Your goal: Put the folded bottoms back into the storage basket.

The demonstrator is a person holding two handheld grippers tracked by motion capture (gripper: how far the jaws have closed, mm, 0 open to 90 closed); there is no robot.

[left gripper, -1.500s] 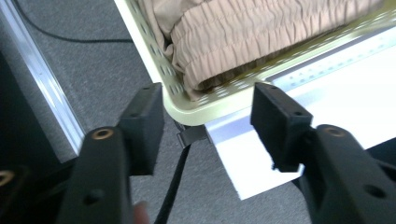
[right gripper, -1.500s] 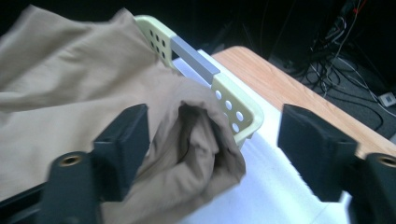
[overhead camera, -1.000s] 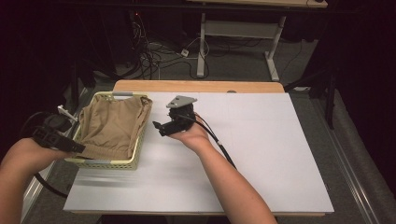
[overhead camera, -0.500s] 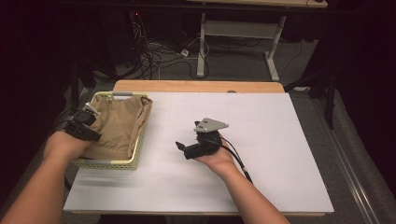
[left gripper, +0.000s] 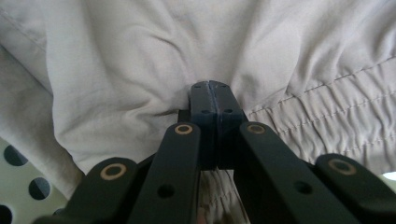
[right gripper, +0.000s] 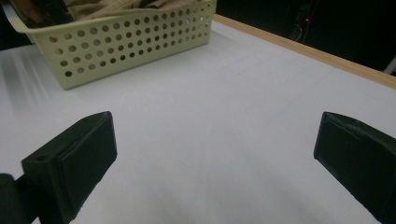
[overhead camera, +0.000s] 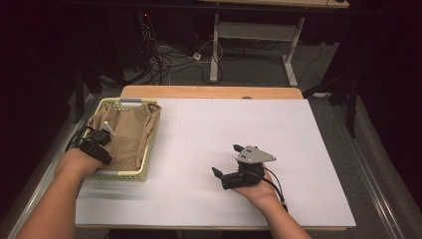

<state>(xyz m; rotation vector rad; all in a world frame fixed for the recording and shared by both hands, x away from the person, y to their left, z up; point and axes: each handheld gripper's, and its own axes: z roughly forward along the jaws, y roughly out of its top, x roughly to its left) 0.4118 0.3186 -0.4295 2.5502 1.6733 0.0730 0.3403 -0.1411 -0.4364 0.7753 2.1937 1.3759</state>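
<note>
Beige cloth (left gripper: pixel 140 70) — soft, creased

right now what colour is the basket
Pale yellow-green basket with round holes, clearest in the right gripper view.

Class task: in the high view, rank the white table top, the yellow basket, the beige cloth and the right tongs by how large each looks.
1. White table top
2. Yellow basket
3. Beige cloth, slightly smaller, lying inside the basket
4. Right tongs, though they sit nearer the camera, so they look larger than they are.
</note>
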